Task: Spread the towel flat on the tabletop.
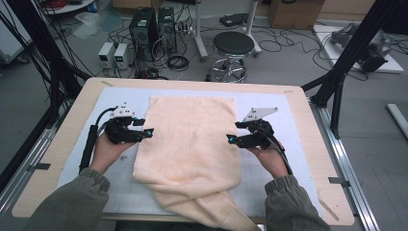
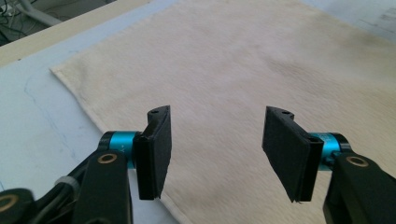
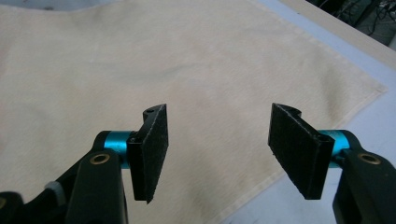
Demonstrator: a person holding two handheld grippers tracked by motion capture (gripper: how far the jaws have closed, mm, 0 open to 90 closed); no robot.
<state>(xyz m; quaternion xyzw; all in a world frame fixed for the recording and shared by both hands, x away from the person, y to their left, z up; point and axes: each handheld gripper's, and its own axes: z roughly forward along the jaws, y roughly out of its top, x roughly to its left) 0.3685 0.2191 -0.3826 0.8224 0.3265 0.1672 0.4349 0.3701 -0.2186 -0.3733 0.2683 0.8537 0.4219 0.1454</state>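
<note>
Cream terry cloth, one towel (image 1: 190, 139), soft and nubby with a stitched hem, is spread flat over the pale blue mat (image 1: 82, 149) on the wooden table (image 1: 43, 178); its near end bunches up and droops off the table's front edge. Two grippers, black with teal collars and flat, rough rectangular pads. Left gripper (image 1: 146, 133) sits at the towel's left edge and right gripper (image 1: 233, 138) at its right edge, both with jaws apart and nothing between them.
</note>
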